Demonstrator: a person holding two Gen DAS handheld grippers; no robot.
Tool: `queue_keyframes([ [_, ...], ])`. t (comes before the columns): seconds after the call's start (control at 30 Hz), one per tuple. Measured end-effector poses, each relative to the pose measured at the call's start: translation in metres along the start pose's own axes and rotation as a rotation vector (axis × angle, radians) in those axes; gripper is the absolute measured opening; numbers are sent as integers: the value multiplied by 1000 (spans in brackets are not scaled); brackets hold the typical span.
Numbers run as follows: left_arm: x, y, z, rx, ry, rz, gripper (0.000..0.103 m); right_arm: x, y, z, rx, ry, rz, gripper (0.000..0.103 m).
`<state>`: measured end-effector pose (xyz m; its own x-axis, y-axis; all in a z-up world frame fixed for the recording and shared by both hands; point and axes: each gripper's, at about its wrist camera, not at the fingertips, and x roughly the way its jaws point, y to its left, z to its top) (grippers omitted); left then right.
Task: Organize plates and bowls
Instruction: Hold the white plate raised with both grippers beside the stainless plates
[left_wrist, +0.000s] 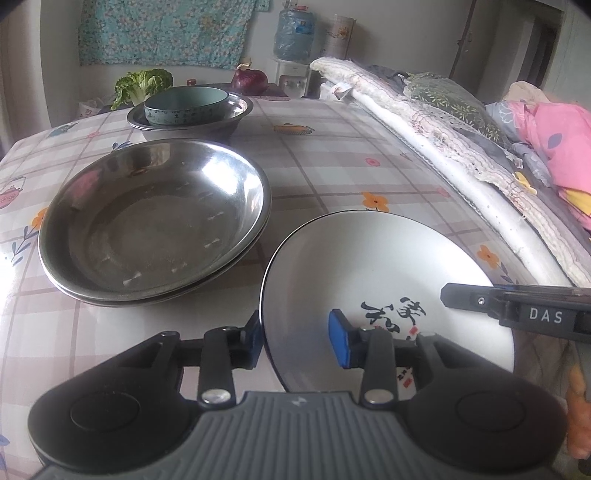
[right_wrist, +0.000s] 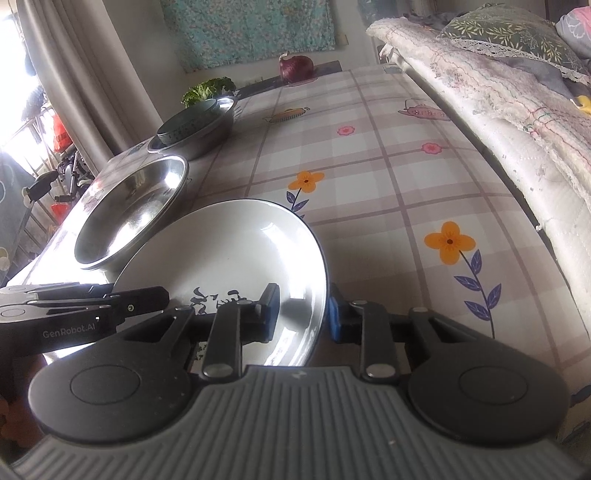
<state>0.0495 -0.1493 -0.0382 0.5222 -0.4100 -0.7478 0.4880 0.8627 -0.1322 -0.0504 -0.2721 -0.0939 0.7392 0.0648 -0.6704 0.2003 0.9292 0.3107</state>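
A white plate (left_wrist: 369, 266) with black calligraphy sits tilted at the near edge of the table, and both grippers hold it. My left gripper (left_wrist: 295, 339) straddles its left rim, one blue pad outside and one inside, shut on it. My right gripper (right_wrist: 302, 314) straddles the right rim of the white plate (right_wrist: 229, 251), pads against both faces. Its finger (left_wrist: 517, 306) shows in the left wrist view too. Left of the plate lies a stack of shallow steel bowls (left_wrist: 155, 221) (right_wrist: 129, 210). Behind them a teal bowl (left_wrist: 184, 105) sits inside a steel basin (left_wrist: 236, 114).
The table (left_wrist: 351, 166) has a checked floral cloth. A red onion (left_wrist: 249, 79) and a leafy cabbage (left_wrist: 142, 86) lie at its far end. A bed rail with lace and bedding (left_wrist: 443, 122) runs along the right side. A water jug (left_wrist: 293, 35) stands behind.
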Motion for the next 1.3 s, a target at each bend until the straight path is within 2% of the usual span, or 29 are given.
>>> queue_keyframes([
  [0.6,-1,-2,-2,22,6,-5,46,2,1,1,4,-6,1,27],
  [1.3,1,-4,-2,26,4,-6,50,2,1,0,2,-8,1,28],
])
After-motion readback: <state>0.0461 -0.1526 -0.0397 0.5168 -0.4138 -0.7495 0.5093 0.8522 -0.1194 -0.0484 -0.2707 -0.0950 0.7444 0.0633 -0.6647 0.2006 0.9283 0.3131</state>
